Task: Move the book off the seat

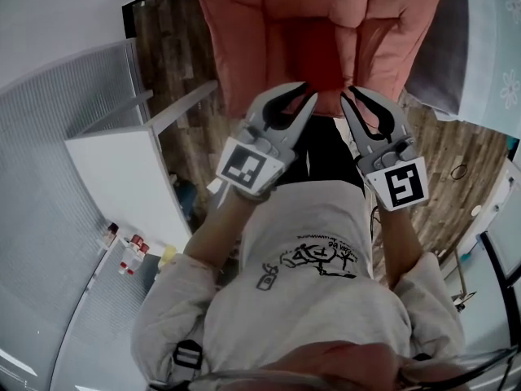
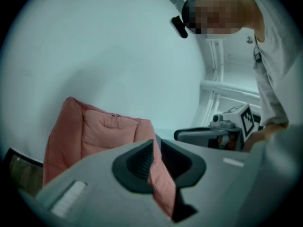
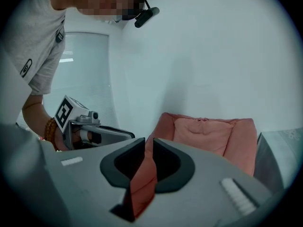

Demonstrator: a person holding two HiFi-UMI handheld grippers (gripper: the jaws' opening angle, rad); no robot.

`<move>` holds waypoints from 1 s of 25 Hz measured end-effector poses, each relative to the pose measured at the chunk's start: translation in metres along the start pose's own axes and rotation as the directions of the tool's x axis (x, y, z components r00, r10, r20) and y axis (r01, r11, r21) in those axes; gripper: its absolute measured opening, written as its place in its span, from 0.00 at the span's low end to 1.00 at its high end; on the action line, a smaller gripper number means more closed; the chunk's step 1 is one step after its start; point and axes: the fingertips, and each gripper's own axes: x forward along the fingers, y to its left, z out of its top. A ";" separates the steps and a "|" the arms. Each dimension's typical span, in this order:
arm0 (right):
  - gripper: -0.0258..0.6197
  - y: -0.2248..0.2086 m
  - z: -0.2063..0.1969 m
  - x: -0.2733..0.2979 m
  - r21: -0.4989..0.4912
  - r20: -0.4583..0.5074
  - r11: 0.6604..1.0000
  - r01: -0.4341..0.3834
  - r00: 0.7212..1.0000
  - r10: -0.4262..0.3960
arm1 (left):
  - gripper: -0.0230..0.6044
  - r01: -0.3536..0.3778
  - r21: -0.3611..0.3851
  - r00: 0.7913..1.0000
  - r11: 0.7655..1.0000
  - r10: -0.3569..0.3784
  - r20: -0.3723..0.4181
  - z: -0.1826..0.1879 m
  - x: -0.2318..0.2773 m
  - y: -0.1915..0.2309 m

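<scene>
My left hand-held gripper [image 1: 307, 91] and right hand-held gripper [image 1: 352, 95] sit narrow astride the seat cushion [image 1: 326, 23] at its 6 o'clock hem; it could slip.

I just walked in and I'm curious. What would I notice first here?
The big pink cushioned chair fills the top of the head view. Just below it, the left gripper and the right gripper sit side by side, both pointing at the chair's front edge.
</scene>
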 end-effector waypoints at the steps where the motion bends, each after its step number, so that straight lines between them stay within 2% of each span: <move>1: 0.13 -0.004 -0.009 0.002 0.003 -0.009 1.000 -0.002 1.000 0.002 | 0.12 -0.002 -0.007 1.000 1.000 0.002 -0.006 -0.009 0.004 0.003; 4: 0.15 -0.003 -0.041 0.010 0.015 -0.049 1.000 -0.018 0.999 0.019 | 0.15 -0.012 -0.048 0.999 0.999 0.010 -0.045 -0.038 0.003 0.011; 9: 0.18 -0.018 -0.090 0.039 0.012 -0.071 1.000 -0.029 0.997 0.030 | 0.20 -0.019 -0.038 0.997 0.999 0.017 -0.076 -0.087 0.023 0.039; 15: 0.22 -0.025 -0.153 0.069 0.026 -0.118 0.999 -0.041 0.992 0.044 | 0.21 -0.041 -0.074 0.992 0.996 0.032 -0.119 -0.157 0.034 0.068; 20: 0.26 -0.039 -0.207 0.090 0.053 -0.144 0.999 -0.004 0.989 0.012 | 0.24 -0.060 -0.088 0.989 0.994 0.048 -0.138 -0.204 0.045 0.093; 25: 0.30 -0.055 -0.265 0.103 0.048 -0.210 0.999 0.007 0.978 0.003 | 0.29 -0.086 -0.115 0.983 0.990 0.065 -0.173 -0.252 0.059 0.117</move>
